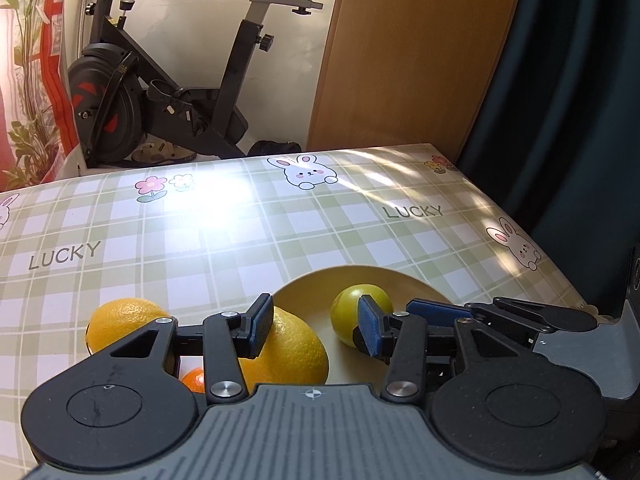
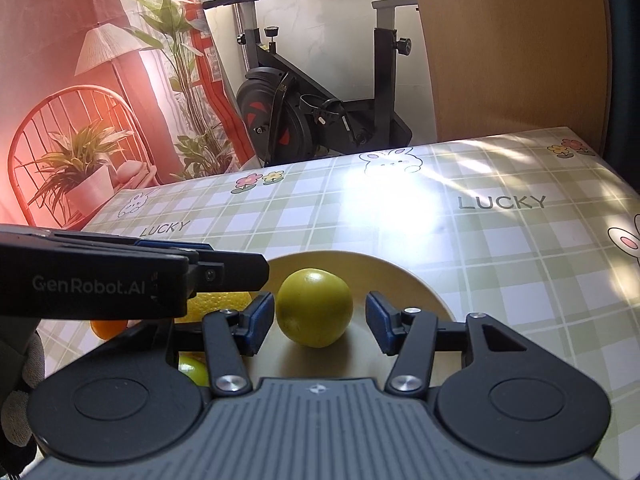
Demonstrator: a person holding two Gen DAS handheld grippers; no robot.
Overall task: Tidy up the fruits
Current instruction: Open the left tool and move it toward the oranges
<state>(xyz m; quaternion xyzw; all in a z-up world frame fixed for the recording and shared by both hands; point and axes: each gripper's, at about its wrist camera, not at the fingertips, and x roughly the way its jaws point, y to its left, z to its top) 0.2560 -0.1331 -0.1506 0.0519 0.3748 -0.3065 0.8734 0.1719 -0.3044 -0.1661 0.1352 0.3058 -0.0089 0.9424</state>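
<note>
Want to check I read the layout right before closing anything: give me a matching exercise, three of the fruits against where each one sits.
Things:
1. green fruit
2. leftmost orange
3. small orange fruit

Places:
A. on the tablecloth, left of the plate
B. peeking out low behind the left tool
C. on the plate, between the open fingers of the right tool

Pairs: 1-C, 2-A, 3-B
</note>
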